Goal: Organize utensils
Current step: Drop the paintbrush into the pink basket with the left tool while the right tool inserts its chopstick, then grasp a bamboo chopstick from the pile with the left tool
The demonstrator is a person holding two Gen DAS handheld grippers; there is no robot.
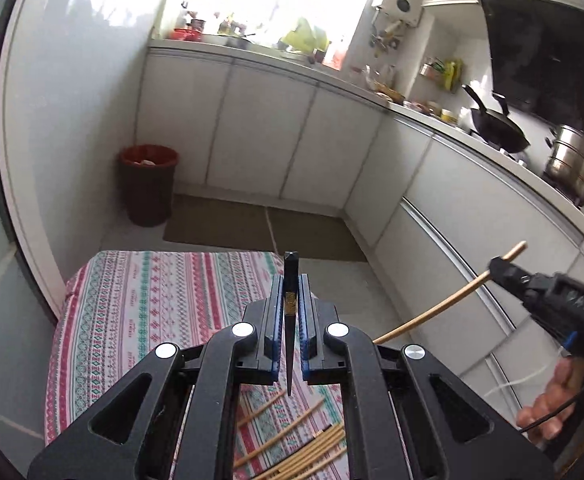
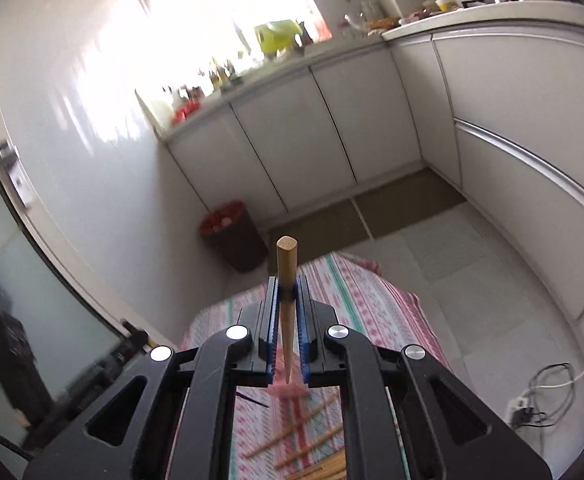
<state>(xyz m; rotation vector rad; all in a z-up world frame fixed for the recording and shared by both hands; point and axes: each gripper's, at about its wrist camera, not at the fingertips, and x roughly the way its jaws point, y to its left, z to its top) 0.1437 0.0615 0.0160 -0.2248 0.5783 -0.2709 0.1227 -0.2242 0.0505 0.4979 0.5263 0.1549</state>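
Left gripper (image 1: 291, 300) jaws clamp tapered black chopstick (image 1: 290, 280); right gripper (image 2: 287, 300) jaws clamp tapered bamboo chopstick (image 2: 286, 264).

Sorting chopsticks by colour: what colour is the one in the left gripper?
Black chopstick, clearest in the left wrist view, clamped in the left gripper.

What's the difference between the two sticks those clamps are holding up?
Colour: the black chopstick in the left gripper is dark with a gold band; the wooden chopstick in the right gripper is plain pale wood.
End shape: the black one's thick end looks squared, the wooden one's rounded.
Shared: each is pinched between closed blue pads, thick end pointing away from the camera, lifted above the patterned cloth where more wooden chopsticks lie.
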